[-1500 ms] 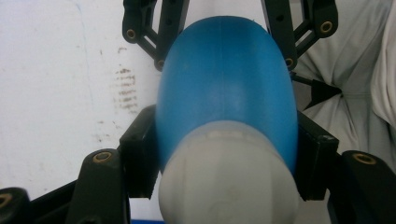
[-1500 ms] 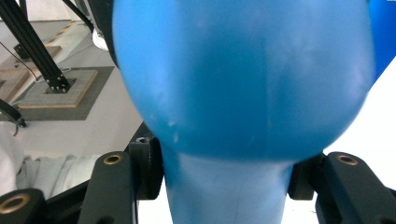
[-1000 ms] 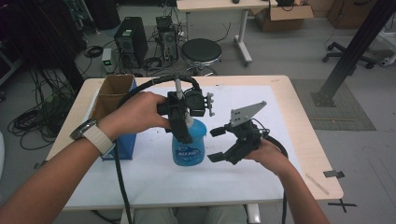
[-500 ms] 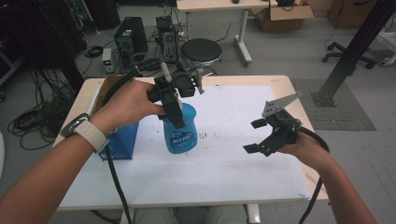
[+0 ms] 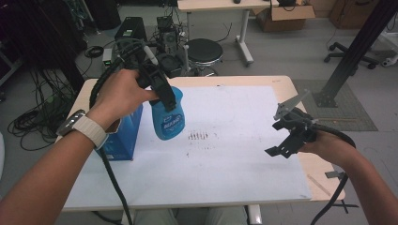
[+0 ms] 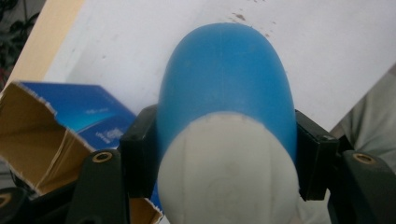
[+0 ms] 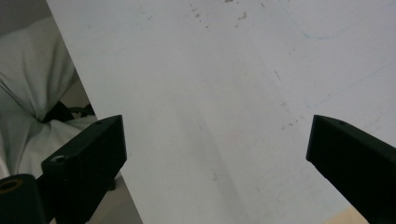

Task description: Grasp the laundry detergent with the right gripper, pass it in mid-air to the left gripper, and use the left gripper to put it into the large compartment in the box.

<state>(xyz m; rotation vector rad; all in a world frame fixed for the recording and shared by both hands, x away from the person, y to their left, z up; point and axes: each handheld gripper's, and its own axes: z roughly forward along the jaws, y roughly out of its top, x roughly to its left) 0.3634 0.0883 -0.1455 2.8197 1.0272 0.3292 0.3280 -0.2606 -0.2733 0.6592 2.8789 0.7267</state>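
Observation:
A blue plastic bottle [image 5: 167,119] with a printed label hangs tilted above the white sheet [image 5: 234,154], next to a blue cardboard box [image 5: 123,138]. My left gripper [image 5: 164,96] is shut on its upper part. In the left gripper view both black jaws press the sides of the bottle [image 6: 226,84], whose white end faces the camera. My right gripper [image 5: 278,138] is held over the right side of the sheet, well away from the bottle. Its jaws have just been opening. The right gripper [image 7: 217,149] stands wide with nothing between its jaws.
The open box [image 6: 56,121] has torn brown flaps and stands at the table's left edge. Dark smudges [image 5: 199,136] mark the sheet's middle. Beyond the far edge are a black stool [image 5: 204,49], computer cases and cables. The person's lap [image 7: 32,93] lies below the near edge.
My left gripper has lifted the bottle and carried it left, toward the box. My right gripper has drawn back from the bottle to the right side of the table.

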